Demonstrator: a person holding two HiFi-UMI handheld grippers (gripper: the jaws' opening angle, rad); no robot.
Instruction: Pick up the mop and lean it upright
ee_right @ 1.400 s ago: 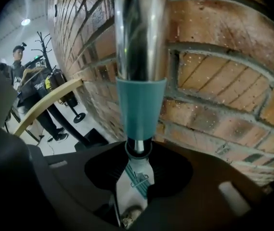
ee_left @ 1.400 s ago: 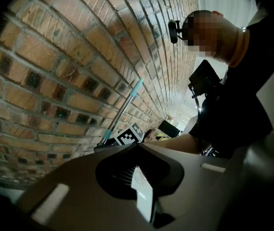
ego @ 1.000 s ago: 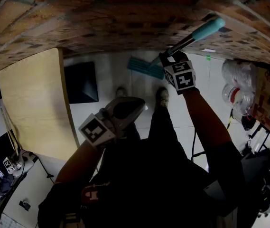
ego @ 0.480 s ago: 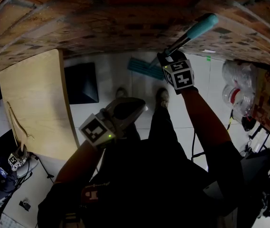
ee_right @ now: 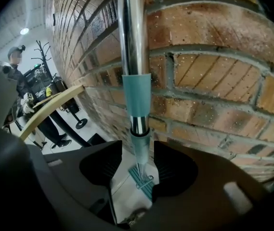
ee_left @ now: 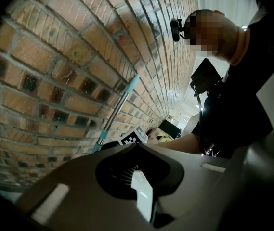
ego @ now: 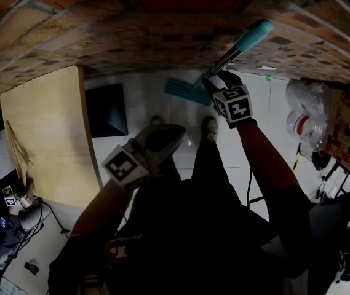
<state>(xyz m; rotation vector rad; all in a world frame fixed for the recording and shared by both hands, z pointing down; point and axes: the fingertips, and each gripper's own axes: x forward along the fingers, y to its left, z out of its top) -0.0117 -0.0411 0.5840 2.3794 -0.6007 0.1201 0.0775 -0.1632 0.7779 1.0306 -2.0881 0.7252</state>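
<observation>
Two tools: right tool (ee_right: 137, 172) has just been opening wide, pads clear of the mop (ee_right: 132, 32) pole between them, mop leaning on brick wall (ego: 131, 35) ahead, release step; left tool (ee_left: 139, 177) closed, empty; next, back right tool off without nudging pole.

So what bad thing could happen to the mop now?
The right gripper has just been opening its jaws; the mop handle stands between them, unpressed. The handle only leans on the brick wall, so it might slide sideways and fall. The mop head rests on pale floor tiles and could slip outward. Pulling the gripper away could bump the handle.
</observation>
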